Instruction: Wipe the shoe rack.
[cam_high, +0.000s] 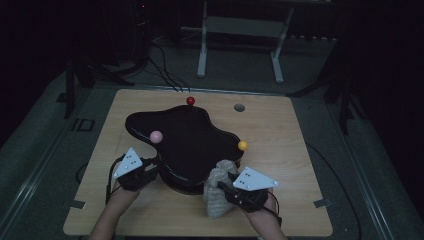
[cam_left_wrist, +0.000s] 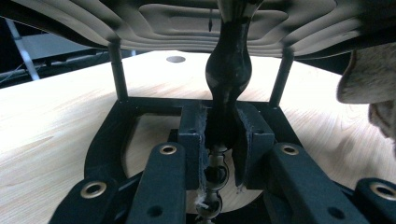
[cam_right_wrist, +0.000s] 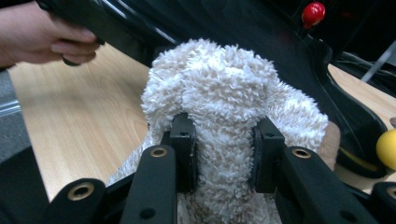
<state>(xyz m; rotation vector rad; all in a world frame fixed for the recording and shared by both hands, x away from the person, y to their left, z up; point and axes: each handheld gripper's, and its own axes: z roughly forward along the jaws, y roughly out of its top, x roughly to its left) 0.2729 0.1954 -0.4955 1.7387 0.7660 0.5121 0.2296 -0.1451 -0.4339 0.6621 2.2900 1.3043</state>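
- One wooden table (cam_high: 280, 165) carries one black, wavy-edged tray (cam_high: 185, 140) raised on a stand, one fluffy off-white cloth (cam_high: 218, 192), and three small balls at the tray's rim: a red ball (cam_high: 190, 101) at the far edge, a pink ball (cam_high: 156, 136) on the left, a yellow ball (cam_high: 243, 145) on the right.
- Two grippers work at the tray's near side.
- The left gripper (cam_left_wrist: 222, 140) has its jaws closed nearly together, clamped on the stand's turned black post (cam_left_wrist: 229, 70) under the tray.
- That post stands upright, its long axis running from the table up to the tray's underside.
- The right gripper (cam_right_wrist: 223, 154) is clamped on a thick fold of the cloth, the pile bulging above both pads.
- The cloth sits at the tray's near right edge, touching it, bunched and standing roughly upright on the table.
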